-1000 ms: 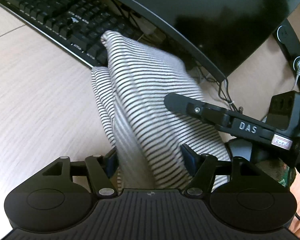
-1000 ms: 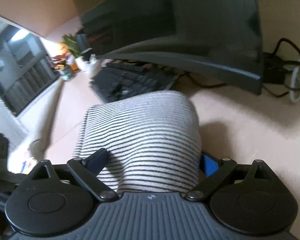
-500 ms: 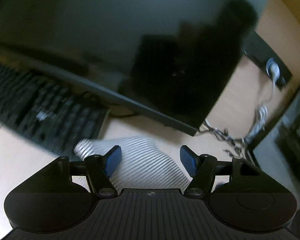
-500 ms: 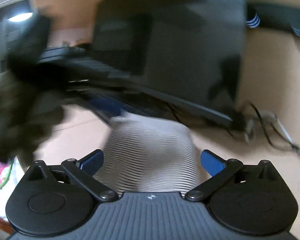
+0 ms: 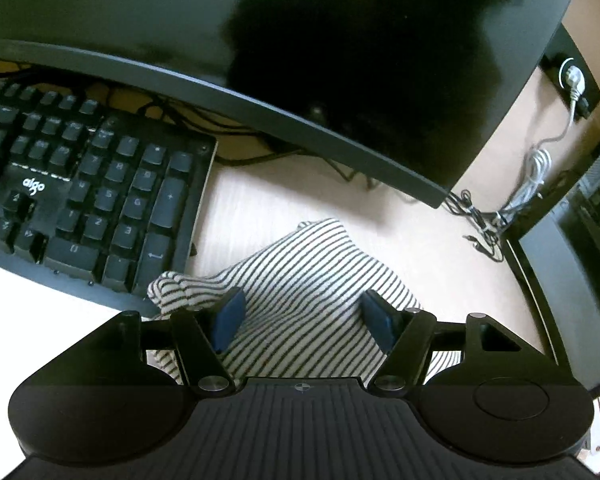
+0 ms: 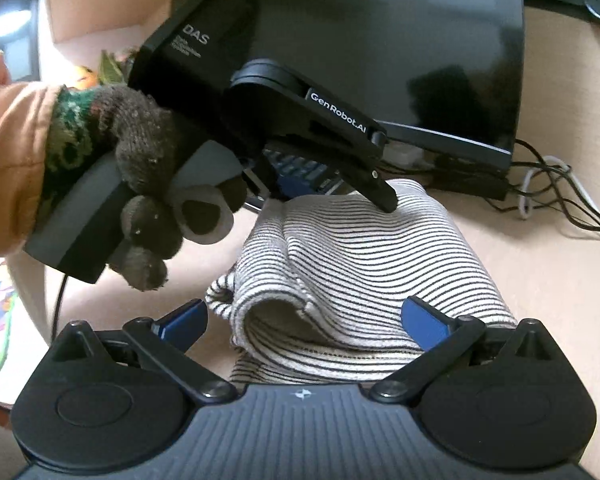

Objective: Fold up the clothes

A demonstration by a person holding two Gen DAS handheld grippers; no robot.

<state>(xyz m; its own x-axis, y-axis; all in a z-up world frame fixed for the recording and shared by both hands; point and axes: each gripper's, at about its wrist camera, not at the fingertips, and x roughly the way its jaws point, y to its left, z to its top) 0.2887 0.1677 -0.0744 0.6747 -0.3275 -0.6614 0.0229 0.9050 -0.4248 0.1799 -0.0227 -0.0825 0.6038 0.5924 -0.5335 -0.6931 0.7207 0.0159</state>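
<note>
A white garment with thin black stripes (image 6: 360, 264) lies folded in a thick bundle on the light wooden desk, also in the left wrist view (image 5: 300, 288). My left gripper (image 5: 306, 316) is open, its blue pads either side of the bundle's top. In the right wrist view the left gripper's finger (image 6: 364, 168) presses on the far edge of the bundle. My right gripper (image 6: 304, 318) is open, hovering at the bundle's near rolled edge without gripping it.
A black keyboard (image 5: 80, 200) lies left of the garment. A large dark monitor (image 5: 300, 40) stands just behind it, with cables (image 5: 484, 220) and a white cord (image 6: 540, 184) at the right. A gloved hand (image 6: 148, 184) holds the left gripper.
Both grippers let go of the striped garment and opened. The garment now rests on the desk in front of the monitor, and the left gripper came down onto its far edge.
</note>
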